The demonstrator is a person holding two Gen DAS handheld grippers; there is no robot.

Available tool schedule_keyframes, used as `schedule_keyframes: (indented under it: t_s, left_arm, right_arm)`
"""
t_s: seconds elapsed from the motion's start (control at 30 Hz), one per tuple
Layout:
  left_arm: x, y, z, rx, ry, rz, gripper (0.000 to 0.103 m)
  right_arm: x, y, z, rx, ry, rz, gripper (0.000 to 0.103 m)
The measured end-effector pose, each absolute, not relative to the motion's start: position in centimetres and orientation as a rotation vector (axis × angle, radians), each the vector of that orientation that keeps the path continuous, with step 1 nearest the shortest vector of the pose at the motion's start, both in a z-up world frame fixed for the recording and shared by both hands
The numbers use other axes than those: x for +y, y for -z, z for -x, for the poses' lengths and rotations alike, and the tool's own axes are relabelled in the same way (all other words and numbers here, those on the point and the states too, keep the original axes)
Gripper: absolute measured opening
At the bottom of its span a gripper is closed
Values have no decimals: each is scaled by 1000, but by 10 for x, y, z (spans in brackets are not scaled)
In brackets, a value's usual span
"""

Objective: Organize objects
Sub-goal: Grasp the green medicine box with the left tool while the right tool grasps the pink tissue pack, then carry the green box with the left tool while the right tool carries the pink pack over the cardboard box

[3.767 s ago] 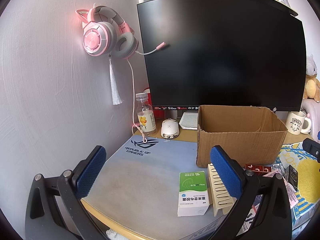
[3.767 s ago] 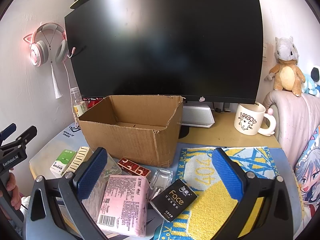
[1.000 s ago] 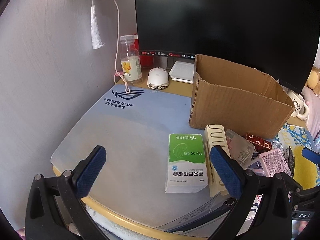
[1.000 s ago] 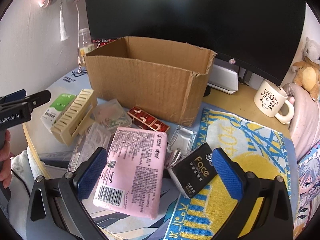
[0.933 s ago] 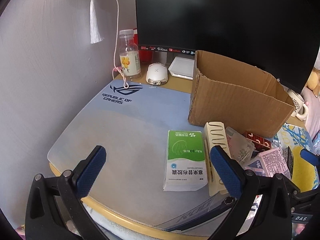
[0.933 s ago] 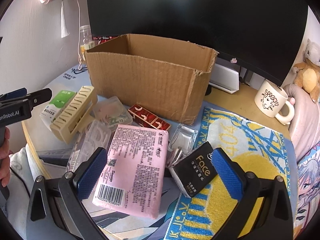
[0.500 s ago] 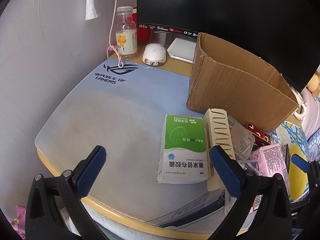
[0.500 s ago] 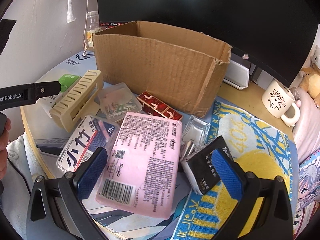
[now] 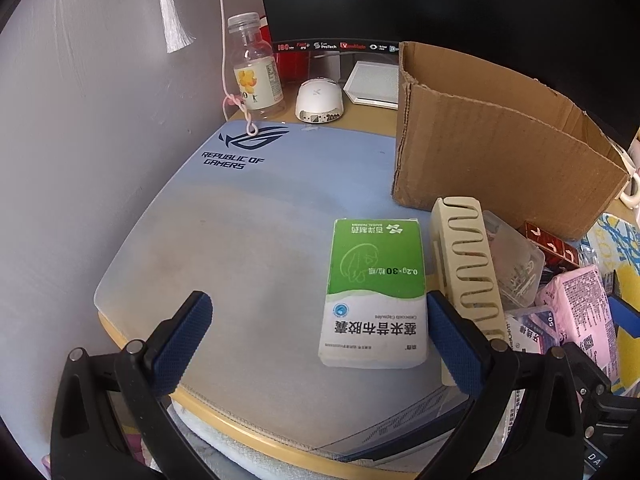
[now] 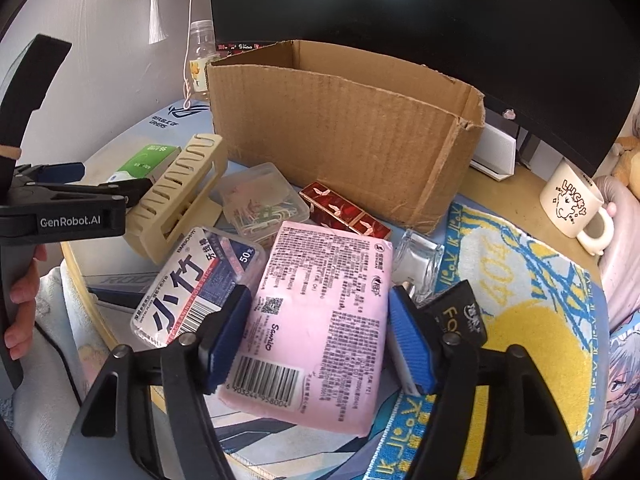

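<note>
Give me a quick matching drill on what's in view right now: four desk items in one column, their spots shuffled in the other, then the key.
Items:
1. pink pack
2. green-and-white box
3. cardboard box
4. mug

Places:
A. on the desk, right of the cardboard box
B. between the right gripper's blue pads
C. ahead of the left gripper, beside its right-side pad
D. standing open behind the clutter

Pairs: 1-B, 2-C, 3-D, 4-A
</note>
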State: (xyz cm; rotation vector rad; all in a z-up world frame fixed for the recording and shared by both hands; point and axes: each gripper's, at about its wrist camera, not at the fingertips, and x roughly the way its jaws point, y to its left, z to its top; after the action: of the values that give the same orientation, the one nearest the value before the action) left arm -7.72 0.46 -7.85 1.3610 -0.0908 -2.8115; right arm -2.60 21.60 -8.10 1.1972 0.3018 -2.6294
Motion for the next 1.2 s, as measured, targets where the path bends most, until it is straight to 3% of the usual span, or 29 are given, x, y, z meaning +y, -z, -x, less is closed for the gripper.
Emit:
schedule_keyframes:
  t_s: [0.57,0.63,0.7,0.77,1.03,1.2]
  left_arm:
    - [2,86,92,-75,2801,-1346,102]
    - [2,84,91,-66,2830,-1342,88]
    - [2,86,93,-23,2861,-1401,59]
    - [1,89,93,27,2882,-1444,45]
    - [-13,78,87,140,2899,-1353,44]
    - [-16,66,81,111,2907,-1263,44]
  right_arm:
    - [218,91,34,243,2618,-1254,75]
    - [219,89,34,223,2625,-1249,74]
    - [221,88,34,193,2631,-1243,73]
    - [224,85,34,157,2636,-1231,73]
    - [236,60,27,54,2724,-1085,73]
    - [235,51,25,28,2714,-1041,73]
